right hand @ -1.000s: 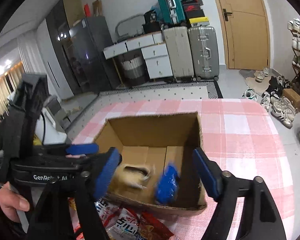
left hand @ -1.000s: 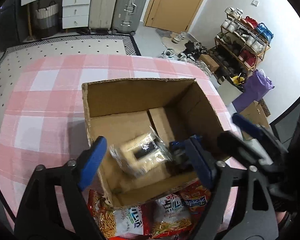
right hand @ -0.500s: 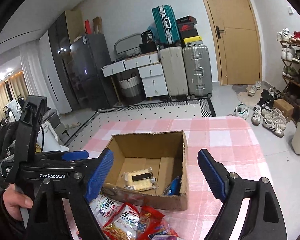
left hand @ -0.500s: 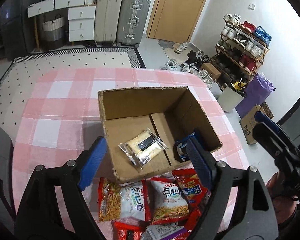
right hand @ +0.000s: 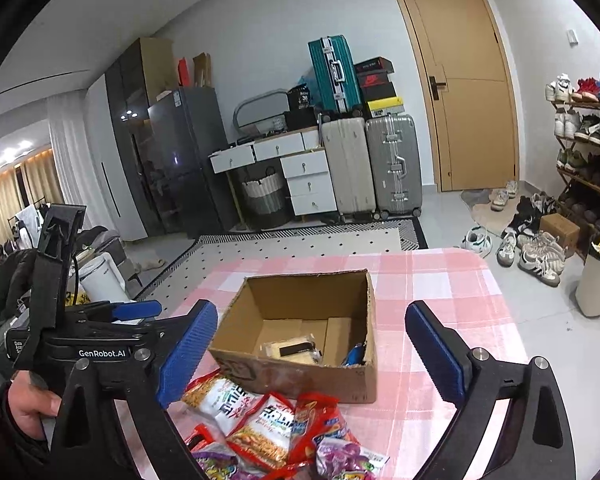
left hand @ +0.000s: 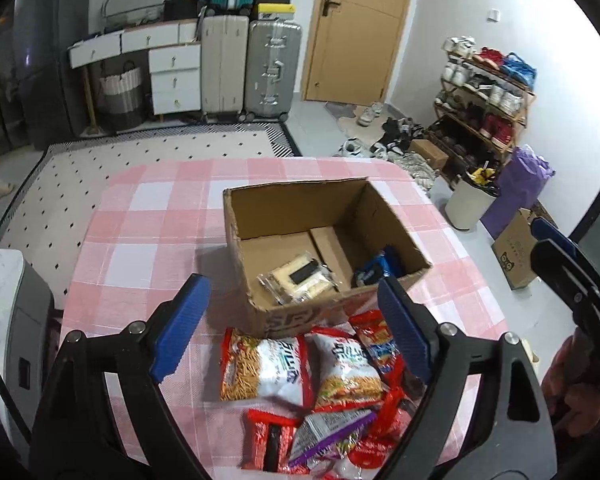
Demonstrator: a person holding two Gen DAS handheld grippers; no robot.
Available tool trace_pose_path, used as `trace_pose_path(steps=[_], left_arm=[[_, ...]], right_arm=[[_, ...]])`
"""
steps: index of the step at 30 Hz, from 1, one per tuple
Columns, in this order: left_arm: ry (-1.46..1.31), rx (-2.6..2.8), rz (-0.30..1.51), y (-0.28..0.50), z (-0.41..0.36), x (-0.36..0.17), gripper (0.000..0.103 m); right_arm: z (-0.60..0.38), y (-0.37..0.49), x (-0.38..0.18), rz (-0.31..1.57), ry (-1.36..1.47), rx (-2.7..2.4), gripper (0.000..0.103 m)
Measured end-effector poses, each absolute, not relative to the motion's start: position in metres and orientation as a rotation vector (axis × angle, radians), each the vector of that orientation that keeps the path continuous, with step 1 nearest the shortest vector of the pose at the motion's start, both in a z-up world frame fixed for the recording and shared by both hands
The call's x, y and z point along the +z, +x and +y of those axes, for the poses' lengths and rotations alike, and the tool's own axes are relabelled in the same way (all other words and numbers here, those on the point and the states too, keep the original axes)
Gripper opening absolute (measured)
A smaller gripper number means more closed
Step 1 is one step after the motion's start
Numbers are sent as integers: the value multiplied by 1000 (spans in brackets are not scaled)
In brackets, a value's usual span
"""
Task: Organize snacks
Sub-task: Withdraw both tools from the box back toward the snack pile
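An open cardboard box [left hand: 260,312] [right hand: 300,372] stands on the pink checked table [left hand: 148,220]. Inside lie a clear pale cracker pack [left hand: 300,278] [right hand: 290,350] and a blue packet [left hand: 378,268] [right hand: 354,354]. A pile of snack bags [left hand: 300,380] [right hand: 268,428] lies on the table in front of the box. My left gripper [left hand: 292,328] is open and empty, above the pile at the box's near side. My right gripper [right hand: 312,356] is open and empty, held back from the box; it also shows at the right edge of the left wrist view [left hand: 568,264].
The table's right edge [right hand: 512,320] drops to a grey floor with shoes, a shoe rack [left hand: 488,100] and a white bin [left hand: 470,204]. Suitcases [left hand: 248,64] and drawers stand by the far wall. A white appliance [right hand: 100,276] sits left of the table.
Both grippers have pulled back and up from inside the box, leaving the cracker pack and blue packet lying in it. The snack pile has come into view.
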State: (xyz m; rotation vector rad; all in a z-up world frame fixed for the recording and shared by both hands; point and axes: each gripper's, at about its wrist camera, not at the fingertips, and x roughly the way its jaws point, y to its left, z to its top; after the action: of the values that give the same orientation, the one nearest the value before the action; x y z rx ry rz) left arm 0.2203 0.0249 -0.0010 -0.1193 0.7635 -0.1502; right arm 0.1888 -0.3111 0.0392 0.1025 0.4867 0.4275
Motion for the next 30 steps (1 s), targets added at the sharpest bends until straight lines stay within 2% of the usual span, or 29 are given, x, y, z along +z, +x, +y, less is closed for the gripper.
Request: trace_pose_path(steps=[17, 21, 30], left_arm=[[-95, -109, 703, 135, 21, 7, 91], [-87, -103, 700, 120, 18, 3, 102], [-96, -107, 688, 91, 17, -5, 102]], right_arm=[[-315, 105, 28, 460, 86, 441, 101], [-317, 89, 25, 463, 85, 439, 101], [-320, 56, 8, 485, 86, 446, 102]])
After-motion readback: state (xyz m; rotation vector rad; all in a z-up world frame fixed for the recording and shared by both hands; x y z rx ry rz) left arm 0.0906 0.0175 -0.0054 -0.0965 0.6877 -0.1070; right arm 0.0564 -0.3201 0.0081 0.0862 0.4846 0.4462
